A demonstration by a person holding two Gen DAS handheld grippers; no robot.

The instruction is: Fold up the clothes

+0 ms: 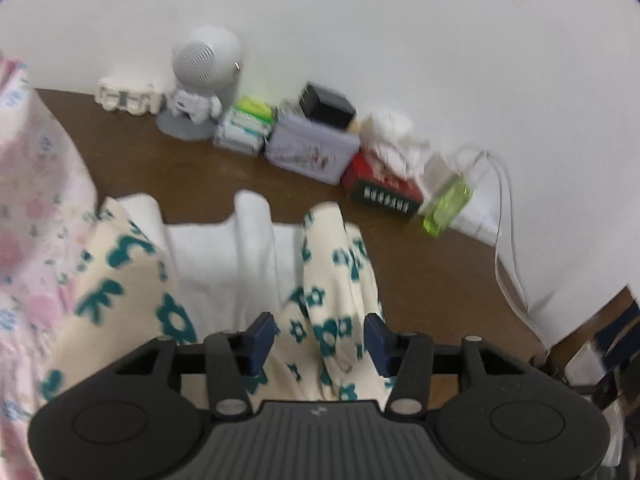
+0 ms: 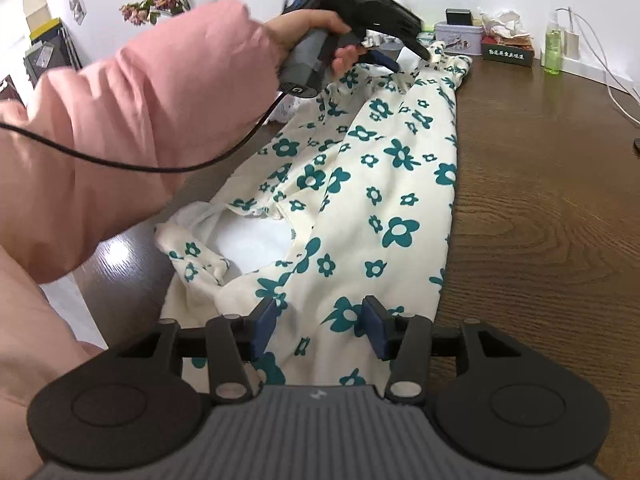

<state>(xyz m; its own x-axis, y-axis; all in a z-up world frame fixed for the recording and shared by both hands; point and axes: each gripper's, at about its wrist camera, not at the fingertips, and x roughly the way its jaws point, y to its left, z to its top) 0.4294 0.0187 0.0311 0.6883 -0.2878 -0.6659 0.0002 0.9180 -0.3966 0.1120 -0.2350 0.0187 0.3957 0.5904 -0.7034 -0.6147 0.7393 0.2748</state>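
A brown wooden table (image 2: 540, 200) carries the cream garment with teal flowers (image 2: 360, 200), spread lengthwise from near to far. The right gripper (image 2: 320, 332) stands apart over its near hem; the left gripper (image 1: 320, 340), far end, straddles a fold, jaws apart.

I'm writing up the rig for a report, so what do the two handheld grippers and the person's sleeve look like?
Each gripper, left and right, has a ribbed grey body, black linkage arms with silver pivot pins, and dark blue pads on its jaws. The left one has a grey handle trailing a black cable. The sleeve is puffy and pink.
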